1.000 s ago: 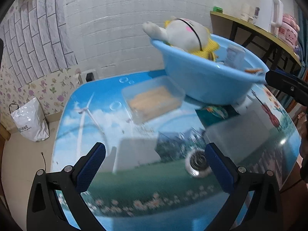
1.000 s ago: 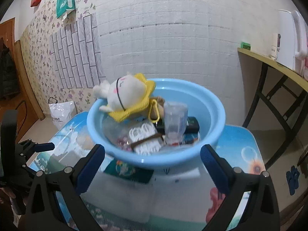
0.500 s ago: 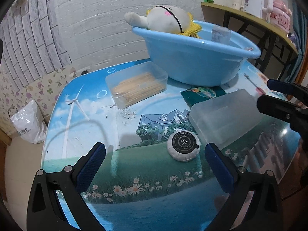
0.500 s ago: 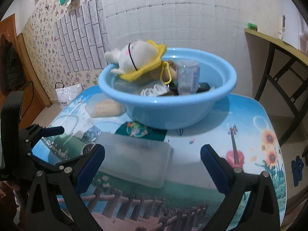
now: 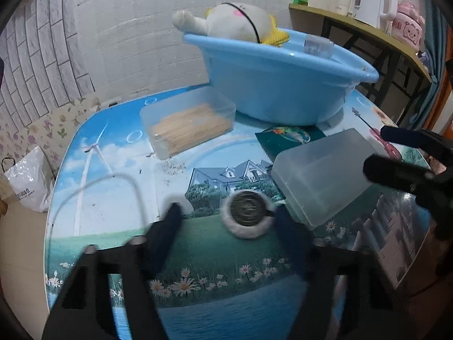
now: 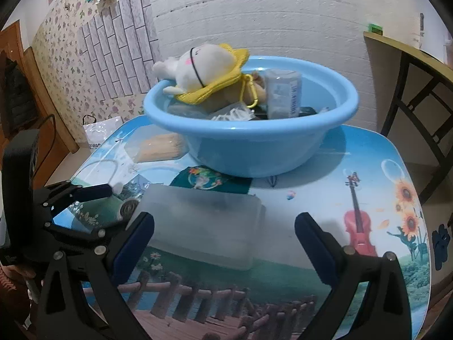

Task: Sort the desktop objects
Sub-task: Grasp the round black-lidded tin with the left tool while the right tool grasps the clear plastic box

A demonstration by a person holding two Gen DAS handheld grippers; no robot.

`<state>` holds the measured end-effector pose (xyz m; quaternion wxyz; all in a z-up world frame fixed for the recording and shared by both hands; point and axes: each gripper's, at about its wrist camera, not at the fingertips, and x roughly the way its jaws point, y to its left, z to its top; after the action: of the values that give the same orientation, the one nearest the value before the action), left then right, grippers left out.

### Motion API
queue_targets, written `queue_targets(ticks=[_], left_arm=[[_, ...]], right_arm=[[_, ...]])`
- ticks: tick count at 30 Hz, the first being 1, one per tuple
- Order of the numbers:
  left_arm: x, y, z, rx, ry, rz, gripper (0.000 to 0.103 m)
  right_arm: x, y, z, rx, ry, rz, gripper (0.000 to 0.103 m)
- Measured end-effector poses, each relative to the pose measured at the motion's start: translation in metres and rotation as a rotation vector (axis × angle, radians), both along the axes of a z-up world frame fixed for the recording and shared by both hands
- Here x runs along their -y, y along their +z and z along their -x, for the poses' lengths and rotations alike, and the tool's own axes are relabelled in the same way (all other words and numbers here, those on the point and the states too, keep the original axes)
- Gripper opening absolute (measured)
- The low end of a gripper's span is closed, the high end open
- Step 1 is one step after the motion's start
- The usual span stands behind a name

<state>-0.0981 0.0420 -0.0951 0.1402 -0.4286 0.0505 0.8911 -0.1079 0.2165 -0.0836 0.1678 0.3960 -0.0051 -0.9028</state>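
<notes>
A round white puck with a dark label [image 5: 247,215] lies on the picture-printed table [image 5: 113,130]. My left gripper [image 5: 226,211] stands around it with its jaws closing and blurred. The right finger is close beside the puck and the left finger is still well clear of it. One of its fingers [image 6: 93,191] shows at the left of the right wrist view, near the puck [image 6: 128,208]. My right gripper [image 6: 223,216] is wide open just before a frosted plastic box [image 6: 203,221], holding nothing. In the left wrist view it [image 5: 373,148] hangs over that box [image 5: 322,170].
A blue basin [image 6: 254,147] at the back holds a white plush toy [image 6: 203,62], a clear cup and several small items. A clear box of wooden sticks [image 5: 187,121], a green sachet [image 5: 288,136] and a thin wire loop [image 5: 113,181] lie on the table. A side shelf [image 5: 368,31] stands to the right.
The left jaws have come in from wide open to a narrower gap around the puck. The right gripper has sunk lower toward the frosted box.
</notes>
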Motion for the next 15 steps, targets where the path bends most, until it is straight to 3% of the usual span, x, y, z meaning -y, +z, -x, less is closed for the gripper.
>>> queue_targets(ticks=[3,6,15], left_arm=[[0.002,0.001,-0.001,-0.004,0.004,-0.009,0.041],[0.005,0.000,-0.001,-0.002,0.010,-0.023,0.037],[0.008,0.001,-0.010,0.011,0.005,-0.043,0.036]], right_arm=[[0.006,-0.004,0.000,0.011,0.020,-0.005,0.102],[0.008,-0.008,0.001,0.033,0.031,0.008,0.102],[0.011,-0.013,-0.001,0.080,0.075,0.065,0.102]])
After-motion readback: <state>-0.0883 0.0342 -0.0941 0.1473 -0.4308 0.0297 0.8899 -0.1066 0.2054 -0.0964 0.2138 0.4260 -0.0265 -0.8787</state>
